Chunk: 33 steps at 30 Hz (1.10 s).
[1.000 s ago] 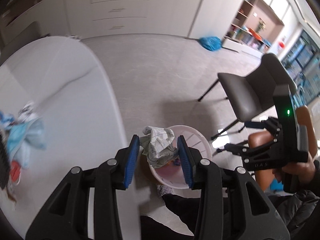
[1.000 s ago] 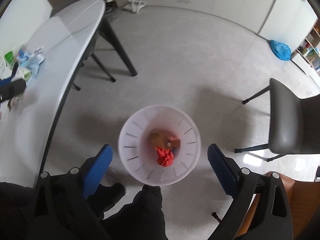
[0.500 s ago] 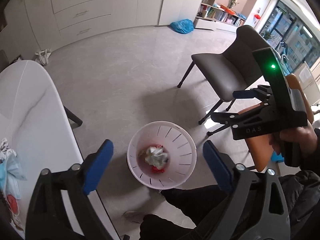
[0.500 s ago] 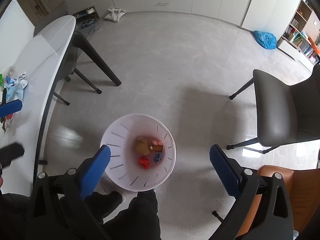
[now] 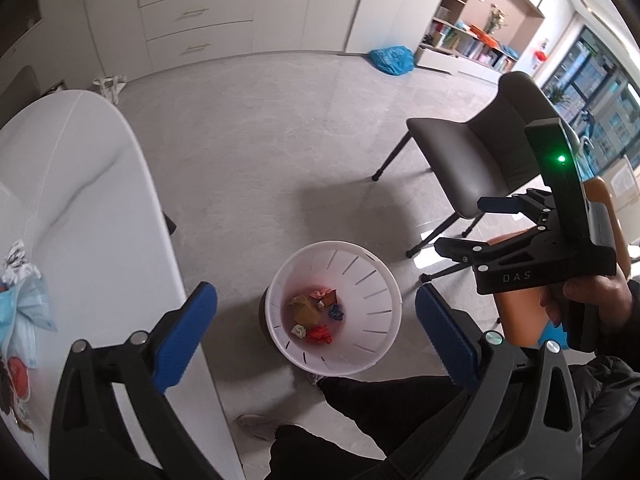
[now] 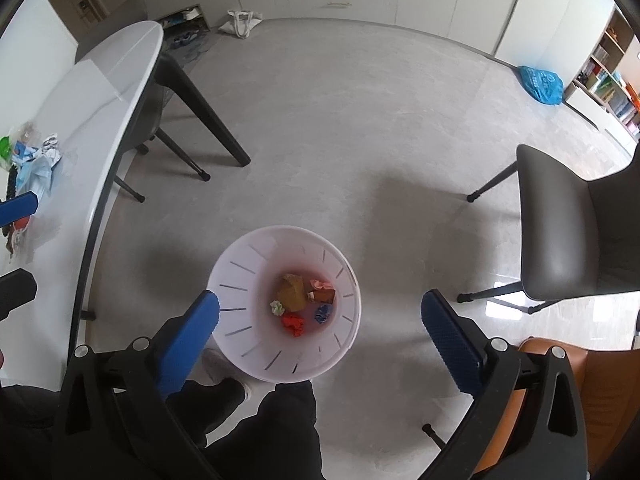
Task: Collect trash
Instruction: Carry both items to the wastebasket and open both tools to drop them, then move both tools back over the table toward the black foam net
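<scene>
Drop step: left gripper (image 5: 316, 324) above white bin (image 5: 384, 344), jaws opening, nothing between. Right gripper (image 6: 320, 326) spread, empty. Remaining trash (image 5: 24, 304), seemingly wrappers, on table beside bin; reach there next.

White slotted bin (image 5: 376, 280) w/ red, blue, tan trash (image 5: 306, 310).

Both views ride on hand-held tongs and look steeply down along their blue fingers at the floor. The left wrist view sits above the table edge (image 5: 168, 240), with the white bin (image 5: 340, 344) between and beyond its fingertips. The right wrist view looks almost straight down on that same bin (image 6: 240, 288). Both share the grey chair (image 5: 460, 176) and table.
</scene>
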Tool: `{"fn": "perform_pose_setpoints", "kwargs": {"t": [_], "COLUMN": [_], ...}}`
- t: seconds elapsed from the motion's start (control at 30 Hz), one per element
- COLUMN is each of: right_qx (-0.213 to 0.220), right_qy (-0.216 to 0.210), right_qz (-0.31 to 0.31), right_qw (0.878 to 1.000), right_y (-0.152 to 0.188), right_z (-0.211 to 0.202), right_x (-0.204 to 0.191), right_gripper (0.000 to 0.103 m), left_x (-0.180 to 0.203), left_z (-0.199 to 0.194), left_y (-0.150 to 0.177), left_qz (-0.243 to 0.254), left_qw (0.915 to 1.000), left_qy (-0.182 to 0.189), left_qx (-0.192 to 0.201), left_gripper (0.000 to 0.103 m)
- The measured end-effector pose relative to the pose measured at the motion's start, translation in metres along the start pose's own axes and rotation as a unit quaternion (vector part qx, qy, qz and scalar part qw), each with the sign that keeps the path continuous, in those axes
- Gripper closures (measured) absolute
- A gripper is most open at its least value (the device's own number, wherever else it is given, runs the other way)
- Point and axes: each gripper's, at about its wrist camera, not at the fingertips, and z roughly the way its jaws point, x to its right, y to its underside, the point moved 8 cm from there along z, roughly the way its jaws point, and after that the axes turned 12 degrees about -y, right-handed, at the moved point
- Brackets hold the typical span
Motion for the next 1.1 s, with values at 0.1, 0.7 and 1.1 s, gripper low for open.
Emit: {"fn": "perform_pose_setpoints", "kwargs": {"t": [0.1, 0.7, 1.1], "right_qx": [0.01, 0.0, -0.013], "right_qy": [-0.017, -0.152, -0.21], "right_qz": [-0.015, -0.289, -0.33], "right_qw": [1.0, 0.945, 0.92], "right_y": [-0.01, -0.073, -0.054], "right_z": [0.0, 0.019, 0.016], "right_x": [-0.014, -0.206, -0.282], "right_gripper": [0.003, 0.003, 0.003], "left_x": [-0.014, -0.155, -0.207], "left_z": [-0.005, -0.088, -0.129], "left_y": [0.004, 0.095, 0.153], "left_qz": [-0.02, -0.313, -0.388], "left_qw": [0.9996, 0.9291, 0.8852], "left_qy": [-0.019, -0.197, -0.257], "left_qx": [0.005, 0.019, 0.012], "left_gripper": [0.008, 0.008, 0.008]}}
